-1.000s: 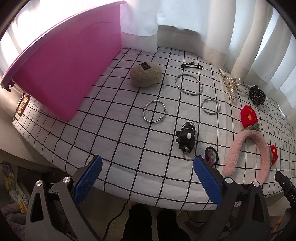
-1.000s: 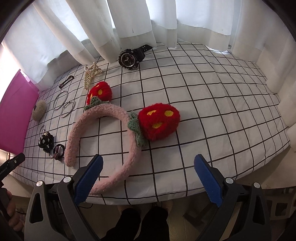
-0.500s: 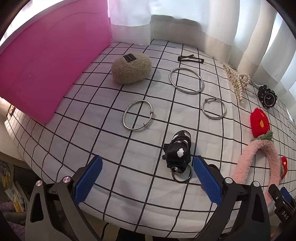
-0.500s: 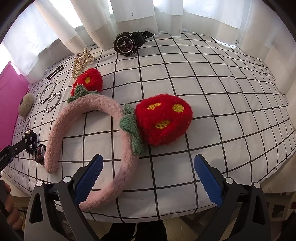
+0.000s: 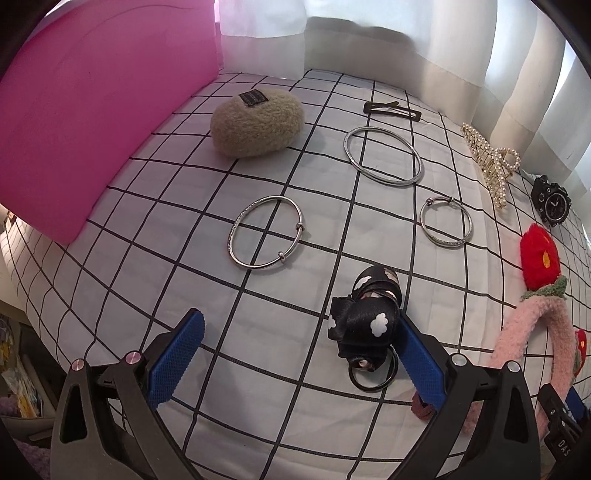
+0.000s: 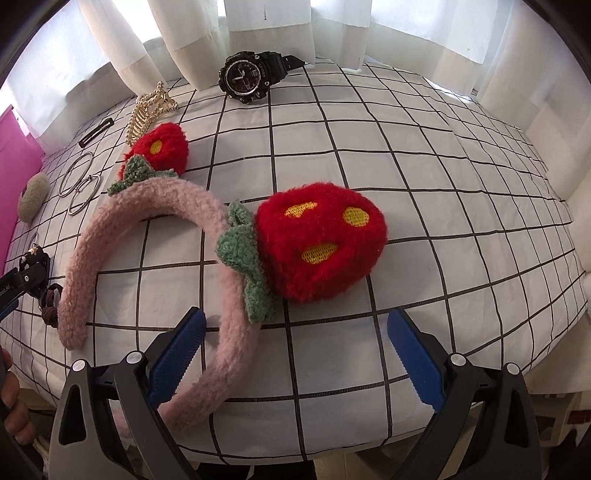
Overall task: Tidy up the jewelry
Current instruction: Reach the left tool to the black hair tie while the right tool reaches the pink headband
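Observation:
In the left wrist view my left gripper (image 5: 295, 358) is open over the checked cloth, its right finger beside a black bow hair tie (image 5: 365, 325). Ahead lie a beaded silver bangle (image 5: 266, 230), a large silver ring (image 5: 384, 155), a small bangle (image 5: 446, 226), a beige fuzzy clip (image 5: 256, 123), a dark hair clip (image 5: 391, 110) and a pearl claw clip (image 5: 489, 162). In the right wrist view my right gripper (image 6: 295, 350) is open, with the pink strawberry headband (image 6: 147, 206) passing over its left finger and the red strawberry (image 6: 321, 240) just ahead. A black watch (image 6: 247, 75) lies farther back.
A pink storage lid (image 5: 92, 99) stands along the left of the table. White curtains (image 6: 258, 29) hang behind the table. The cloth (image 6: 443, 184) to the right of the strawberry shows only its grid. The left gripper (image 6: 22, 280) appears at the right wrist view's left edge.
Both grippers have moved forward and lower toward the table. The bow hair tie now sits beside my left gripper's right finger; the headband now reaches my right gripper's left finger.

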`<state>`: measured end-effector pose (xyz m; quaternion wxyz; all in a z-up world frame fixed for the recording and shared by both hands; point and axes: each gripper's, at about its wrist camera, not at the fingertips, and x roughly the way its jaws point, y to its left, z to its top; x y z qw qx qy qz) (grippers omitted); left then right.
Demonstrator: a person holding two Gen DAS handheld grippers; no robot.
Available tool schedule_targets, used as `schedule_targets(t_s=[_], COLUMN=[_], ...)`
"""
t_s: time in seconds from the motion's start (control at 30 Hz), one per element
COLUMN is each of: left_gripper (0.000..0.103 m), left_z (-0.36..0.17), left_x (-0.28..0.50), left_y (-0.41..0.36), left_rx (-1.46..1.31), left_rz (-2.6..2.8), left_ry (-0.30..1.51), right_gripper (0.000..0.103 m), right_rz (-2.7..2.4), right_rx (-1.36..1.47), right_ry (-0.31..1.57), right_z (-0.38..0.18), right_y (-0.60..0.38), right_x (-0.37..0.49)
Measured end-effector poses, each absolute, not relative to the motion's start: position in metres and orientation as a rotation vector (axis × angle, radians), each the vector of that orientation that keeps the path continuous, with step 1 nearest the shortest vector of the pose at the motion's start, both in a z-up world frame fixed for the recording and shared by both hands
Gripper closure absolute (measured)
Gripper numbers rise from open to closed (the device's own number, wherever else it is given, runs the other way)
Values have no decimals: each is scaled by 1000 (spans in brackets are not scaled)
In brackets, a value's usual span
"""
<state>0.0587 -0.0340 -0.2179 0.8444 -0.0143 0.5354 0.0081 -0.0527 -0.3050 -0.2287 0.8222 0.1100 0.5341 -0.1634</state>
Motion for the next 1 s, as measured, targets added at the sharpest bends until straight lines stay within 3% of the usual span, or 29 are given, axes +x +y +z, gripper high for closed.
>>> schedule_targets(t_s=[0.53,0.7,0.77,0.8,0.83,0.87,0.9,0.93,1.0], left_gripper=[8,27,41,50,55,67,77,77,80], left_z=[-219,-215,-213,-212,-211,-210,-208,-208,-207], left_x=[55,49,48,47,46,46,45,45,46], left_y=[-32,-39,-43,-45,-48,-51,-54,-56,-55], left_rx=[-45,-31,-28,-27,-24,-22,-24,-19,-35], left_rz=[-10,-41,-67,-85,-104,-128,-154,-154,-160], left_ry=[1106,1083,1077,1076,1075,1075,1076,1078,1086], right_gripper=[8,9,11,14,24,39,48,59,66], right_rz=[-339,-313,-306,-302,-299,-297,-295,-290,-278], right_rx=[202,196,196,192,188,184,181,181,188], right_ry=[1070,1075,1076,1073,1064,1056,1051,1051,1051], right_z=[-230,-230,-230,-230,-228,-226,-224,-223,-222], right_y=[-303,-302,-303,-302,-302,-301,-301,-302,-305], right_x=[-57,-56,-56,-56,-57,-58,-58,-57,-57])
